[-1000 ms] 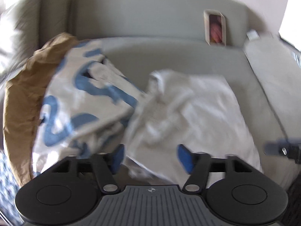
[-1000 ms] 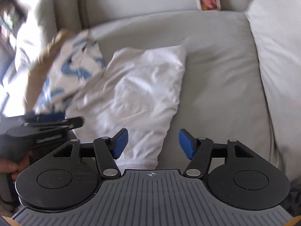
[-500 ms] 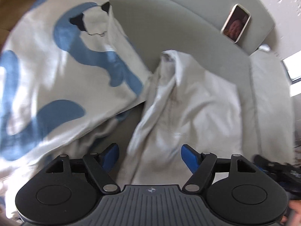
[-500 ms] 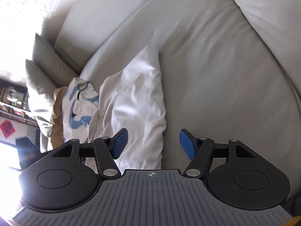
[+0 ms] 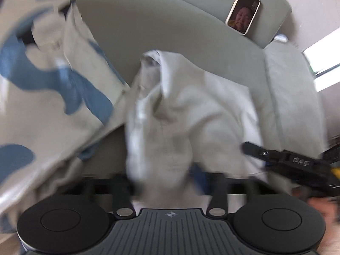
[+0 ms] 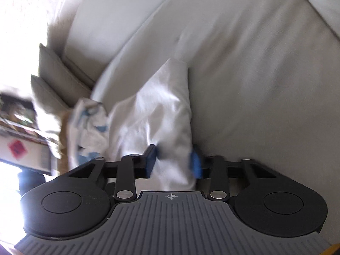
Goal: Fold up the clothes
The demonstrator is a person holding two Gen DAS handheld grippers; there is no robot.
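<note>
White garment (image 6: pixel 161 116) is lying crumpled on the grey sofa (image 6: pixel 255 85), beside a blue-patterned cloth (image 5: pixel 53 89). Right gripper (image 6: pixel 173 161) is closing its fingers around the garment's near edge; left gripper (image 5: pixel 165 182) is blurred, and its state I cannot tell.

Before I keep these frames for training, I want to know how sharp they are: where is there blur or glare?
Left wrist view: motion blur smears the white garment, the patterned blue cloth and the left tongs; the phone on the sofa back stays sharp. Right wrist view: window glare whites out the left edge, fisheye bends the sofa, the right tongs are fairly clear.
</note>
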